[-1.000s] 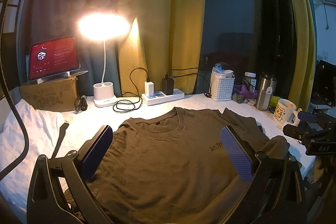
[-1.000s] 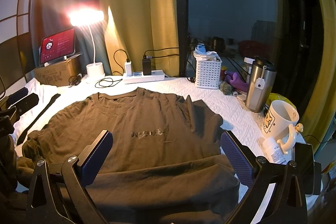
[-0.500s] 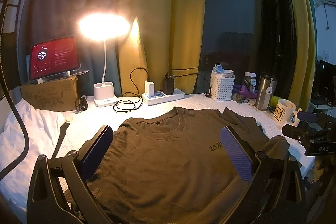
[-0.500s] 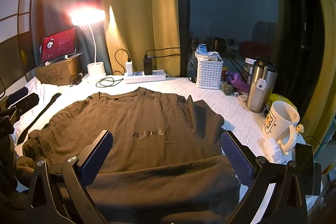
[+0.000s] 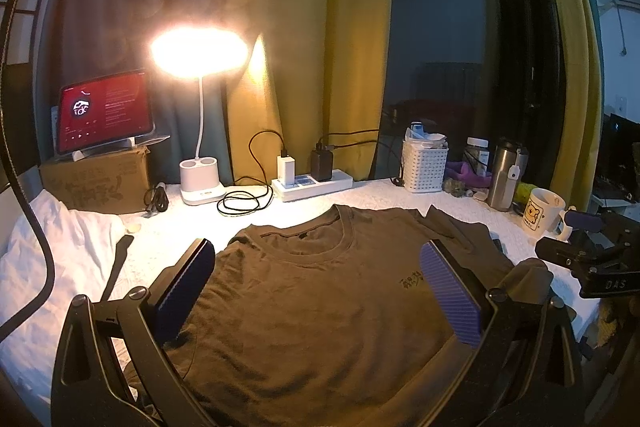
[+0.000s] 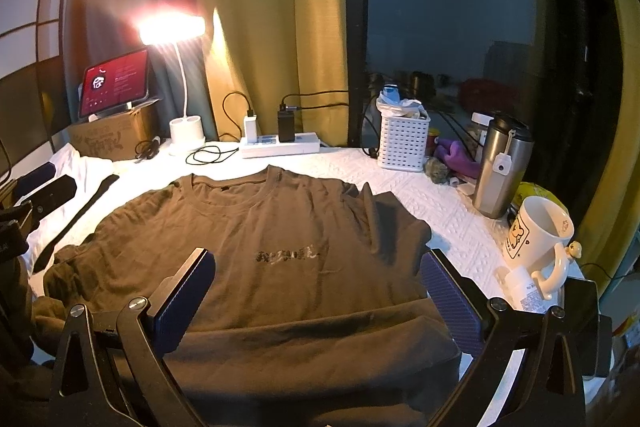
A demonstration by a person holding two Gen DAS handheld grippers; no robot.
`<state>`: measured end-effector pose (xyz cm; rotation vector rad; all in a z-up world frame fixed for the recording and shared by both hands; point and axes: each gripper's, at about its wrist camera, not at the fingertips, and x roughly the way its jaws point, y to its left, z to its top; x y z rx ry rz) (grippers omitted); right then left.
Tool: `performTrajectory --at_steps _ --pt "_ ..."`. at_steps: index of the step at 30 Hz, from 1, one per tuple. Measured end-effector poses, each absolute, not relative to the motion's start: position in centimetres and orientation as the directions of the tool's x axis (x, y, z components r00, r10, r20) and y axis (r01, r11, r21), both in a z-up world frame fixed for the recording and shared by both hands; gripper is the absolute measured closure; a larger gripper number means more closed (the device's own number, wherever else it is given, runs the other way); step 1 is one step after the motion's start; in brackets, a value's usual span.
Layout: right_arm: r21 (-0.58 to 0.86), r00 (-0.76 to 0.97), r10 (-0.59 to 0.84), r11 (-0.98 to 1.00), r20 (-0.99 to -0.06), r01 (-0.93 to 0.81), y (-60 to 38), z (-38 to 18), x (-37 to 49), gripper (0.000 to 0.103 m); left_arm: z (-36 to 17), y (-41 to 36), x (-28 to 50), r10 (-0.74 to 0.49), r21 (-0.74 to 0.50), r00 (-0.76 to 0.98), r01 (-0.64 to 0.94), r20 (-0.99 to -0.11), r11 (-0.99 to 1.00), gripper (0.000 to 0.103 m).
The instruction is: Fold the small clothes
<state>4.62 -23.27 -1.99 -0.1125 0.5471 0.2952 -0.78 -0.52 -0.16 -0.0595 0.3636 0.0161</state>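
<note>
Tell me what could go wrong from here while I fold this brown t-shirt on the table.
Both grippers, left and right, are open above the brown t-shirt.

1. The white mug and steel tumbler stand close to the shirt's right sleeve; swinging that sleeve over might tip them.

2. The loose black cable lies just beyond the collar and could snag if the shirt slides back.

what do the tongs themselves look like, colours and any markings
Both are black angular frames with silver screws. The left tongs and right tongs each carry two flat pads with ribbed blue-purple faces. The right one's body shows white lettering "DAS".
</note>
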Motion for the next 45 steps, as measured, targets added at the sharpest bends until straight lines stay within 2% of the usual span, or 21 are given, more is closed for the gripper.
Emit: performTrajectory --at_steps 23,45 --pt "-0.017 0.806 0.245 0.953 -0.539 -0.301 -24.0 -2.6 4.6 0.000 -0.2 -1.0 -0.3 0.003 -0.050 0.931 -0.023 -0.364 0.999 0.002" --pt "0.018 0.737 0.206 0.967 -0.644 -0.254 -27.6 -6.1 14.1 0.000 -2.2 -2.1 7.6 0.013 -0.029 0.875 -0.032 -0.484 0.999 0.002"
